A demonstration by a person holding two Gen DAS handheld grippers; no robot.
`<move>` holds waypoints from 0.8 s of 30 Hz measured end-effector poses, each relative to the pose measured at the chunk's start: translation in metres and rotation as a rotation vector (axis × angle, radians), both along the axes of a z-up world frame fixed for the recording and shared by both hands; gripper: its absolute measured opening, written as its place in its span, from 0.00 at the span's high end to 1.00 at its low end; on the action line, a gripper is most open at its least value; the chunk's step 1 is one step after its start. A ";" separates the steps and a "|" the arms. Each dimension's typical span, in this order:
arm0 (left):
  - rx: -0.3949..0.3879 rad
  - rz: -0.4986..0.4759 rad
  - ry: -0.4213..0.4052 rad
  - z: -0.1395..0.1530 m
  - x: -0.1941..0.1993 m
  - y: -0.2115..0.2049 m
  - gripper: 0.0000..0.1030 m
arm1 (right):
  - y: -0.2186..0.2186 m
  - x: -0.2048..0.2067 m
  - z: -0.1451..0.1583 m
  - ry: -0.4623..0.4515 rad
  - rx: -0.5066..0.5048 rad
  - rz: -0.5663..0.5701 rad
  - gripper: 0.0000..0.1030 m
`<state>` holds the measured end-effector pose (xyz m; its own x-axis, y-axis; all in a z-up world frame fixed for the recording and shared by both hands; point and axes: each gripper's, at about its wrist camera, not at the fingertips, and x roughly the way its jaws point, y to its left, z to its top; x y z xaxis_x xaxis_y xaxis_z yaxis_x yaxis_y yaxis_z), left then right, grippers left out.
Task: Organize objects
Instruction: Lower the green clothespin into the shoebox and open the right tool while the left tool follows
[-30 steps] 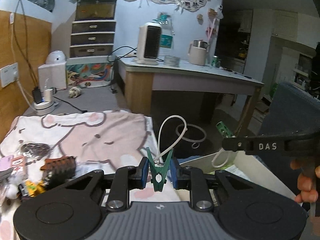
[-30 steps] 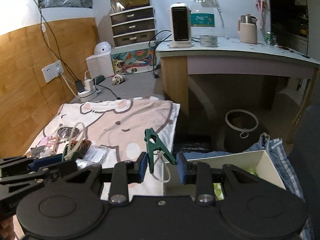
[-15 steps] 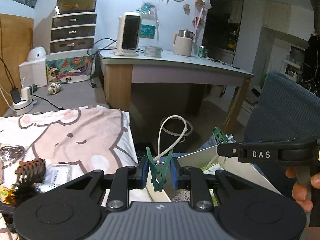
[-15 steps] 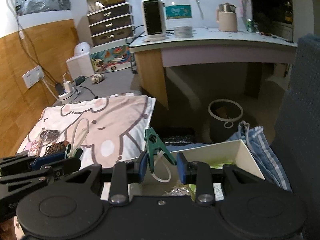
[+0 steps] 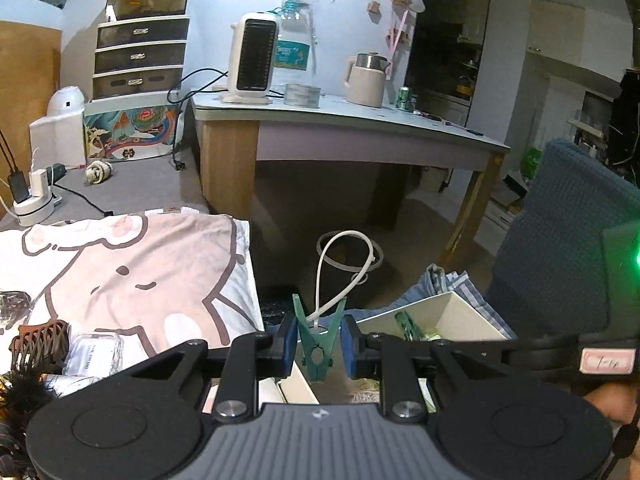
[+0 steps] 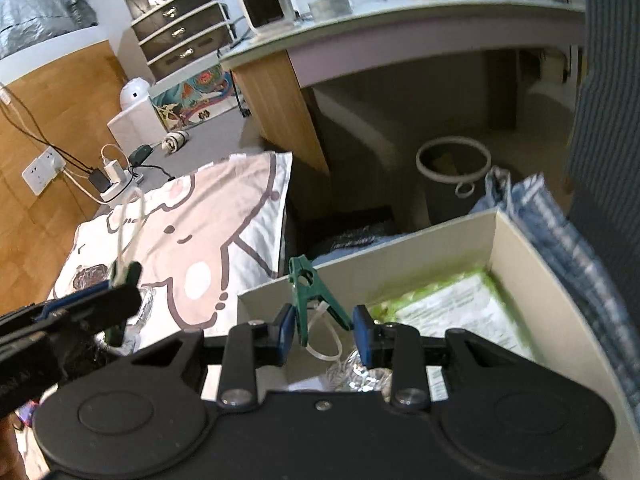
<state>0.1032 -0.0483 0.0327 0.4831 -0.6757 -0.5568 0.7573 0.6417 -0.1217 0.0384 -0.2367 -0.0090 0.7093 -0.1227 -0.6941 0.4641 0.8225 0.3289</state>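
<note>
- Since a second ago both views have swung from the pink blanket toward the white box: the left gripper (image 5: 318, 350) still pinches a green clothespin (image 5: 319, 344) with a white cord loop (image 5: 344, 268) tied to it, now above the box's near-left edge.
- The right gripper (image 6: 325, 330) has come over the white box (image 6: 496, 236) and keeps its own green clothespin (image 6: 310, 296) clamped between the blue pads (image 6: 286, 330), a white loop hanging below.
- At left, a cartoon-print blanket (image 5: 120, 276) carries a brown hair claw (image 5: 38, 340) and a clear plastic case (image 5: 96, 354); a power strip (image 5: 34, 208) sits on the grey floor beyond.
- Mid-room, a wooden desk (image 5: 360, 132) holds a white heater (image 5: 254, 64) and a kettle (image 5: 366, 80), with a bin (image 6: 454, 172) beneath.
- The box, on blue striped cloth (image 6: 548, 216), holds a green-printed packet (image 6: 448, 300) and crinkled clear wrap (image 6: 360, 372).
</note>
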 end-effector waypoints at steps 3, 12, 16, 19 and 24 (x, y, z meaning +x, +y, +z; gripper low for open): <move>0.003 0.012 0.005 -0.003 0.005 -0.002 0.76 | -0.006 0.006 -0.014 -0.006 0.079 -0.022 0.69; 0.018 -0.006 0.016 -0.014 0.018 -0.015 0.77 | -0.006 0.032 -0.051 0.038 0.202 -0.035 0.68; 0.022 -0.007 0.027 -0.017 0.025 -0.020 0.77 | -0.007 0.040 -0.065 0.042 0.290 -0.063 0.68; 0.020 -0.005 0.044 -0.019 0.032 -0.022 0.76 | -0.006 0.048 -0.076 0.051 0.352 -0.073 0.68; 0.025 -0.003 0.064 -0.024 0.040 -0.024 0.76 | -0.010 0.054 -0.085 0.089 0.386 -0.109 0.53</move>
<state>0.1433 -0.0726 0.0091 0.4441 -0.6623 -0.6035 0.7503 0.6430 -0.1535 0.0923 -0.2465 -0.0937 0.6419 0.0875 -0.7618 0.5823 0.5907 0.5585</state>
